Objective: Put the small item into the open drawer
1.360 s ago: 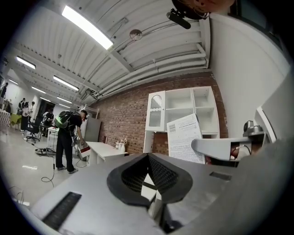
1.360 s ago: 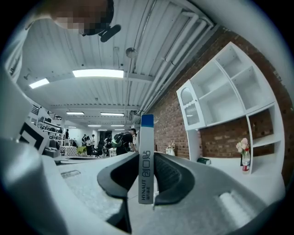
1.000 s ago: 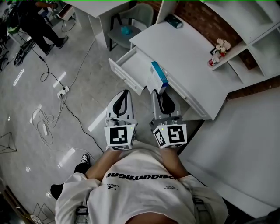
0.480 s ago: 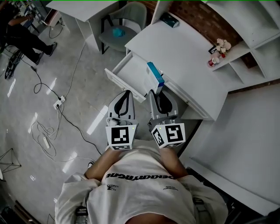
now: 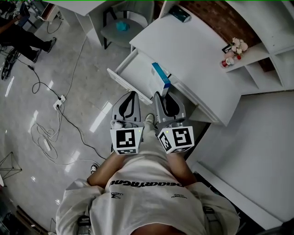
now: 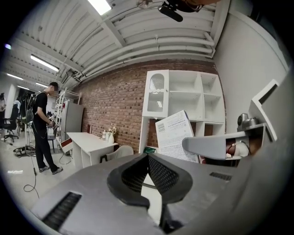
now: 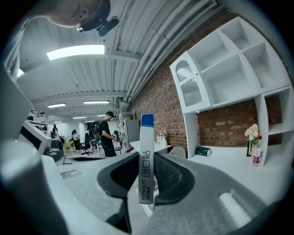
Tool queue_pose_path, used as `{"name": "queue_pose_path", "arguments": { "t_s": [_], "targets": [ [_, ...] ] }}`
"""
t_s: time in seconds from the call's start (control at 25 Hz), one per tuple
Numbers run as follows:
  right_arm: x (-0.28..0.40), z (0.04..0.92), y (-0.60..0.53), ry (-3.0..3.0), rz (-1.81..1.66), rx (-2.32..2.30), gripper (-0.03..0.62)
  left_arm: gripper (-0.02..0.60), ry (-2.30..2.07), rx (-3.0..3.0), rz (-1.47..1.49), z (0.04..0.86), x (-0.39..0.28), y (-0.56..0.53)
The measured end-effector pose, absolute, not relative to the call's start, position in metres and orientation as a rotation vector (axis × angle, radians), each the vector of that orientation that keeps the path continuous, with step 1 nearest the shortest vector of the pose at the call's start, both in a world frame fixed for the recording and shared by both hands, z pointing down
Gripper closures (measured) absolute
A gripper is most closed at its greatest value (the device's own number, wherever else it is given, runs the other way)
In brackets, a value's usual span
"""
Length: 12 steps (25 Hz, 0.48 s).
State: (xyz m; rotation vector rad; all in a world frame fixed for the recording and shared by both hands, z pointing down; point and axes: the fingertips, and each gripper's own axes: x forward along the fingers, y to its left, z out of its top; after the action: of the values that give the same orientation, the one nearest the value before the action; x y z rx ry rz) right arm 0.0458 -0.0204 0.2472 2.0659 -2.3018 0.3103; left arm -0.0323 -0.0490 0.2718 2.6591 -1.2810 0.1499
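At the far left of the head view a person [image 5: 20, 39] stands on the glossy grey floor [image 5: 87, 64]. Loose cables [image 5: 46, 137] trail from a power strip [image 5: 58, 102]. Nearer the middle, the left gripper [image 5: 131, 94] points toward the front panel of the open white drawer [image 5: 131, 73]. In the left gripper view its dark ribbed pads [image 6: 134, 173] meet at the tips with nothing between them.

Just to the right, the right gripper [image 5: 161, 94] is clamped on a slim white bandage box [image 5: 161, 76] with a blue end. The right gripper view shows both pads [image 7: 168, 176] pressing the flat sides of the box [image 7: 147, 137], which stands upright with its blue end on top. From above, the box sits over the drawer's right side, close against the edge of the white desk [image 5: 202, 55]. Whether it is already between the drawer's walls or just above them is hard to judge from this angle.

Farther right, a teal packet [image 5: 180, 13] lies at the back of the desk. A small bottle of flowers [image 5: 234, 48] stands near the white shelving unit [image 5: 275, 41].
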Motion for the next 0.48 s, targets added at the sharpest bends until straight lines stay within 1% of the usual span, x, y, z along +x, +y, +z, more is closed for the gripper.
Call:
{"name": "queue_pose_path", "arguments": {
  "t_s": [0.48],
  "targets": [
    [0.094, 0.313, -0.090, -2.313, 0.443, 1.885, 0.502, 0.583, -1.406, 2.539, 0.304, 0.332, 0.005, -0.107]
  ]
}}
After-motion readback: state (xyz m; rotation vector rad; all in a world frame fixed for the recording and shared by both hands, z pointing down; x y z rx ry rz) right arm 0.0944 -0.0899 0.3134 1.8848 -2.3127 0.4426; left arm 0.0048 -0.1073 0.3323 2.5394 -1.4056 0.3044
